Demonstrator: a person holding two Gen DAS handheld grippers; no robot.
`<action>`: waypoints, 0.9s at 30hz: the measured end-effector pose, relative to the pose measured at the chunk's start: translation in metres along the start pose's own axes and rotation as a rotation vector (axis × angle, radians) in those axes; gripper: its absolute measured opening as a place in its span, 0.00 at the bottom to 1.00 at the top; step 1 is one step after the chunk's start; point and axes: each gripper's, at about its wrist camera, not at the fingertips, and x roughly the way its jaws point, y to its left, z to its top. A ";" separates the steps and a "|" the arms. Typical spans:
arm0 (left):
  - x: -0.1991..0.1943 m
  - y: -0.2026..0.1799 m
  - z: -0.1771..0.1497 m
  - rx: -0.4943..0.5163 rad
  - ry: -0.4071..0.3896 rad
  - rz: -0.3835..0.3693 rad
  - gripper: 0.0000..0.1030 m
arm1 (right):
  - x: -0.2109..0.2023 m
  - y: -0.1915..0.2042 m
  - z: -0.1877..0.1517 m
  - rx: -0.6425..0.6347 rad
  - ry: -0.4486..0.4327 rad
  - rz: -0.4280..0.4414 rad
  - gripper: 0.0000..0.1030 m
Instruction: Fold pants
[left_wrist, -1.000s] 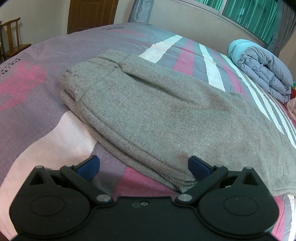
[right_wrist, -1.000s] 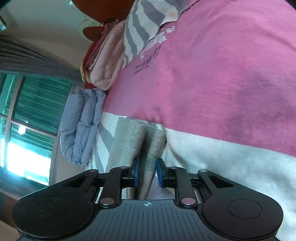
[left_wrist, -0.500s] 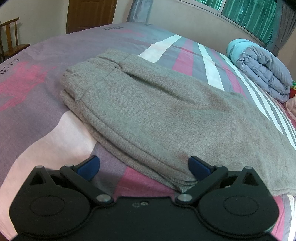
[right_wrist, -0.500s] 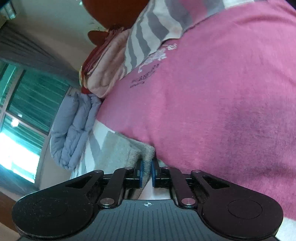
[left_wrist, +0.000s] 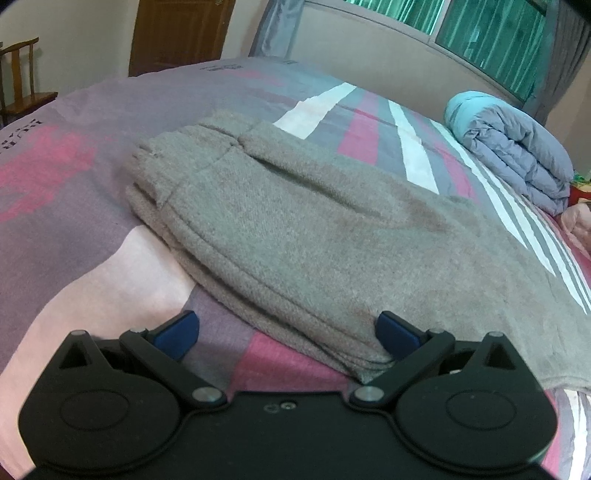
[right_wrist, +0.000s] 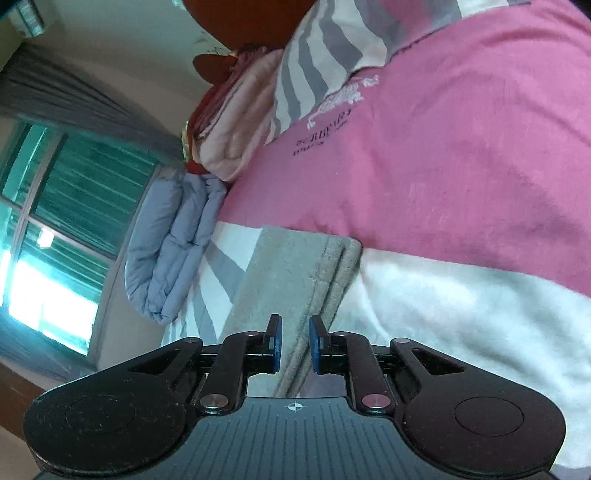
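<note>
Since the earlier frames, we find the left view unchanged, while the right view has swung and drawn back: more of the cloth edge now shows ahead of the right tool, and its blue pads, nearly touching half a second ago, stand farther apart.

Largest first, we note the bed with its pink, purple and white striped cover (left_wrist: 74, 177), which carries everything. On it lies the grey knitted pair of pants (left_wrist: 295, 229), already doubled into a long flat band; its long axis runs from the far left of the left view toward the near right, with the stacked folded edges facing us. A rolled pale-blue quilt (left_wrist: 517, 155) sits well apart at the far right.

The left tool (left_wrist: 286, 330) rests spread wide, its right pad just beside the near corner of the pants and its left pad over bare cover; it pinches nothing. The right tool (right_wrist: 293, 343) is opening, the layered grey hem passing between its pads, which do not appear to press it.

We judge the next fold to turn on this: the band lies ahead of both tools, its near corner closest to the left one.
</note>
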 end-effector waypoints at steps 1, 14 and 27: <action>0.000 0.001 0.000 -0.003 -0.001 -0.004 0.94 | 0.003 0.001 0.002 -0.014 0.005 -0.007 0.15; -0.003 -0.008 0.009 0.028 -0.010 0.031 0.88 | 0.020 0.039 -0.016 -0.149 0.114 0.069 0.15; -0.004 0.007 0.046 -0.048 -0.091 0.235 0.87 | 0.145 0.158 -0.096 -0.561 0.458 0.255 0.18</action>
